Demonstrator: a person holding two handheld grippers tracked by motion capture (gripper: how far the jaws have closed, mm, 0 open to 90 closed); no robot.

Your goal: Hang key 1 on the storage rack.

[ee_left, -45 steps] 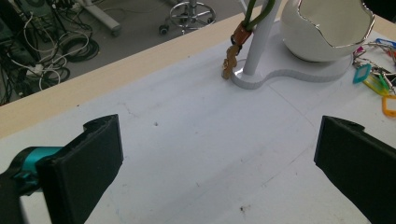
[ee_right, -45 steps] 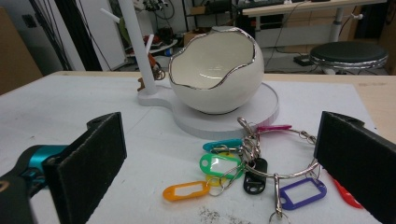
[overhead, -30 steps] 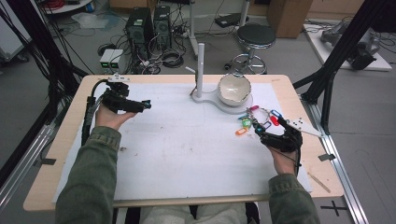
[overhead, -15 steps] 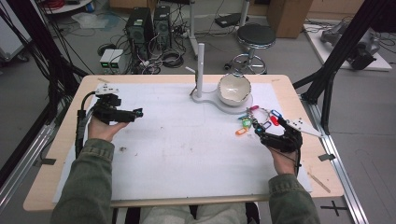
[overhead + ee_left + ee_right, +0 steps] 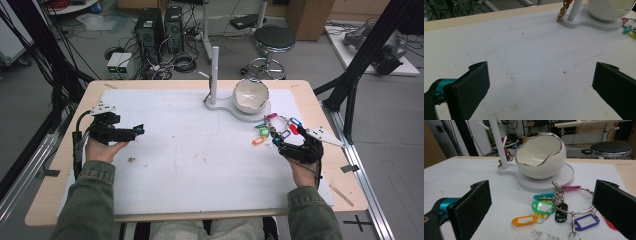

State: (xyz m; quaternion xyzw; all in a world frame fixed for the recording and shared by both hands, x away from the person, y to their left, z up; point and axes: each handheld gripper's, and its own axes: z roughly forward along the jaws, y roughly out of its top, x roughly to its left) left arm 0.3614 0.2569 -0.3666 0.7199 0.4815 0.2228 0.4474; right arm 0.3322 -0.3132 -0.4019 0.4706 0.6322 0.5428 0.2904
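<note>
Straight ahead of my right hand-held gripper (image 5: pixel 541 202), just past its wide-open jaws, lies the bunch of key tags (image 5: pixel 556 207) on the white mat of the counter (image 5: pixel 320 215). Nothing is held between those jaws. The bunch sits between the gripper and the egg-shaped bowl (image 5: pixel 540 155) on its white stand (image 5: pixel 544 183), close to the stand's rim but, as far as I can tell, not touching it.

My right hand is plainly the nearer one. My left hand-held gripper (image 5: pixel 537 82) is well apart, over on the far left of the counter, its jaws also spread wide and empty, pointing across bare mat toward the stand's post (image 5: pixel 574 10).

The bunch spreads sideways across my line of approach: a large metal ring (image 5: pixel 584 202) on the right, with the tags fanned out toward the left. I can see an orange tag (image 5: pixel 524 220), a green one (image 5: pixel 540 206), a purple one (image 5: pixel 586 222), a small black one (image 5: pixel 561 213), a pink one behind and something red by the right jaw. The tags lie flat and loosely overlapped, so I judge the ring or the cluster of small rings at the middle to be the surest place to close on.
</note>
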